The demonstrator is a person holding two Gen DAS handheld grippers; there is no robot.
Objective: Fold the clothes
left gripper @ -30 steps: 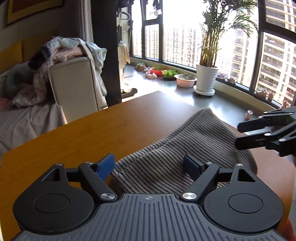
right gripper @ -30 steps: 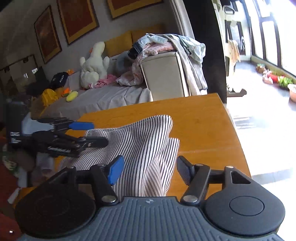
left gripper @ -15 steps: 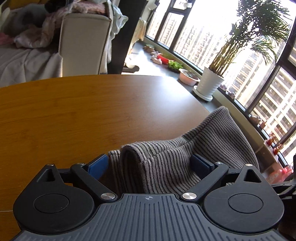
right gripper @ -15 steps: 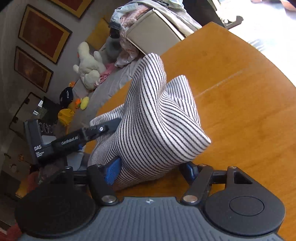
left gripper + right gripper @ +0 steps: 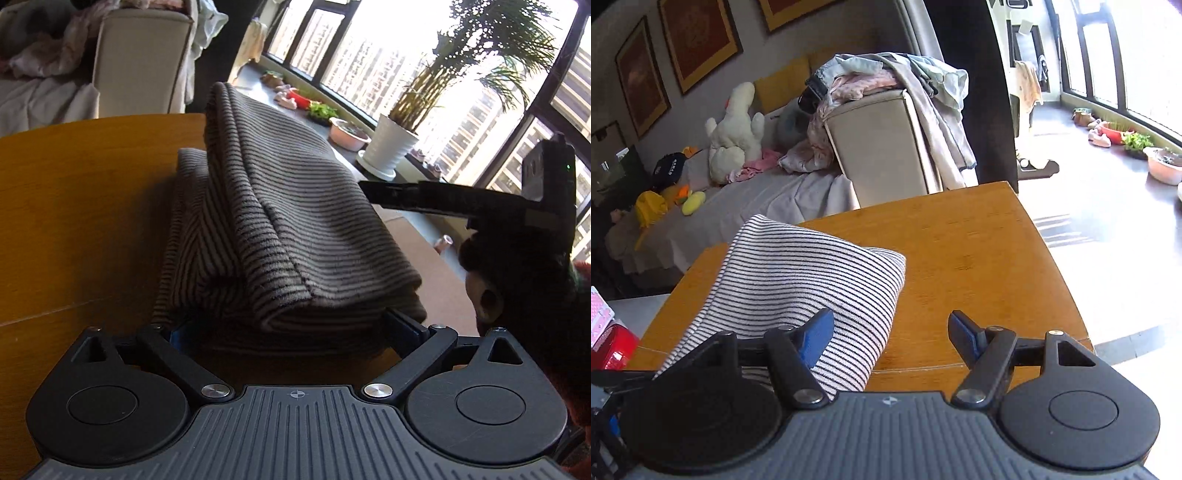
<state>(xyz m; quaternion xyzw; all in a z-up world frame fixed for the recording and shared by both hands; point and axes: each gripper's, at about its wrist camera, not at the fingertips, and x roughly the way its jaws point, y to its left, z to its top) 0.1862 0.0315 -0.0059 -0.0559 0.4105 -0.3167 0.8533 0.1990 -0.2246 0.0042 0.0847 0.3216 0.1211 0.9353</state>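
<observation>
A black-and-white striped garment (image 5: 295,229) lies folded in a thick bundle on the wooden table (image 5: 74,221). My left gripper (image 5: 290,328) is open wide, and the bundle's near end sits between its fingers. In the right wrist view the same garment (image 5: 798,280) lies to the left. My right gripper (image 5: 892,334) is open, its left finger (image 5: 816,336) in front of the cloth and its right one over bare table (image 5: 960,240). Seen from the left wrist, the right gripper (image 5: 369,188) reaches the bundle's far right side, held by a dark hand (image 5: 498,273).
An armchair (image 5: 882,147) heaped with clothes stands behind the table, with a bed and soft toys (image 5: 735,136) further left. A potted plant (image 5: 391,147) and bowls stand by the window. The table's right edge (image 5: 1063,280) drops to the floor.
The garment went from lying flat to being bunched up and now sits as a folded bundle. My left jaws have widened. My right gripper has moved right, off the cloth.
</observation>
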